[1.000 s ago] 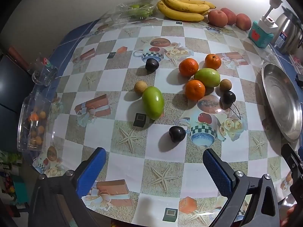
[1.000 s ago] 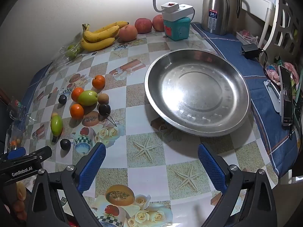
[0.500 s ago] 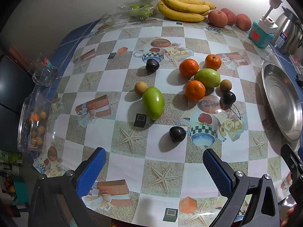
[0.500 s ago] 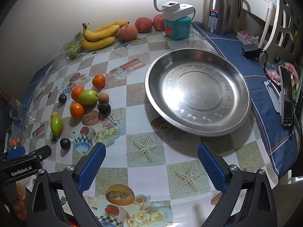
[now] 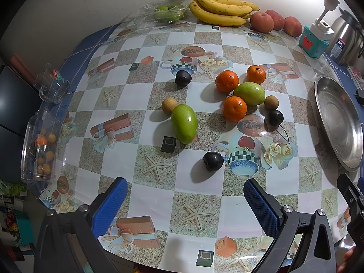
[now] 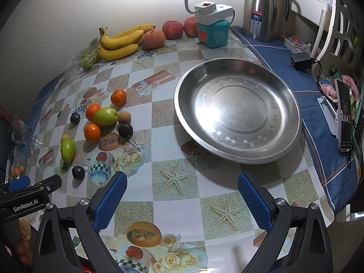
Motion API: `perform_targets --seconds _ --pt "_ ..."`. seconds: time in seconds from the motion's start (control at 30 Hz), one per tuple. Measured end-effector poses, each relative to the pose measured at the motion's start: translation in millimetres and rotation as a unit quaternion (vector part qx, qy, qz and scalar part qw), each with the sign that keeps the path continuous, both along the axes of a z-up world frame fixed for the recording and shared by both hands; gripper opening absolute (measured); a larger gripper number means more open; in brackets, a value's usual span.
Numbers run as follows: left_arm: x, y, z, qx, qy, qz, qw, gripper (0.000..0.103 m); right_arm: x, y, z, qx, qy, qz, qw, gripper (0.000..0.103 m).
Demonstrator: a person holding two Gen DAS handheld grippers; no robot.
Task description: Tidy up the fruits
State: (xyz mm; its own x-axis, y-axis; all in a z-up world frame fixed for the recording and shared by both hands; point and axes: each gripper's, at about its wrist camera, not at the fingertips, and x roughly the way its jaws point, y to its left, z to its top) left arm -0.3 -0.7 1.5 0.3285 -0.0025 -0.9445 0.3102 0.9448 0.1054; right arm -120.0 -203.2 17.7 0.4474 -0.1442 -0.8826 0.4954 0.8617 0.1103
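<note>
Left gripper (image 5: 184,201) is hanging over the near edge of the table with its blue pads wide apart and nothing in them. From its camera, the closest fruit is the dark plum (image 5: 213,161), straight ahead and a touch right of the gap's centre line. Next one out is the long green mango (image 5: 184,123), ahead and slightly left, with its long axis running away from the gripper and leaning a bit left, a small tan fruit (image 5: 169,105) touching its far end. Further off sits the cluster: three oranges, with the nearest orange (image 5: 234,108) right against the rounder green mango (image 5: 249,92). The steel tray (image 5: 327,104) is off at the right edge.

Right gripper (image 6: 181,199) is also spread open and empty, and its camera faces the steel tray (image 6: 188,111), which has nothing in it yet. All the loose fruit lies well to its left; the dark plum (image 6: 78,172) sits near the tip of the left gripper's body.

So my guess is the left hand is the nearer one for the first pick, probably the plum, with the tray then off to its right.
</note>
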Motion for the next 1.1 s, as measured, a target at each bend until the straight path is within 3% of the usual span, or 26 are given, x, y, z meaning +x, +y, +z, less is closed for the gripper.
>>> perform_targets --seconds 0.8,0.9,1.03,1.1 --pt "0.7 2.9 -2.2 -0.005 0.004 0.003 1.0 0.103 0.8 -0.3 0.1 0.0 0.0 0.0 1.0 0.098" --pt "0.6 3.0 0.2 -0.019 -0.007 0.003 0.9998 0.103 0.7 1.3 1.0 0.005 -0.008 0.008 1.0 0.098" --pt "0.2 3.6 8.9 -0.072 -0.03 -0.009 0.9969 0.103 3.6 12.2 9.8 0.004 -0.034 0.038 0.999 0.098" --pt "2.9 4.2 13.6 -0.073 -0.032 -0.006 0.9968 0.103 9.0 18.8 13.9 0.009 -0.045 0.055 0.997 0.098"
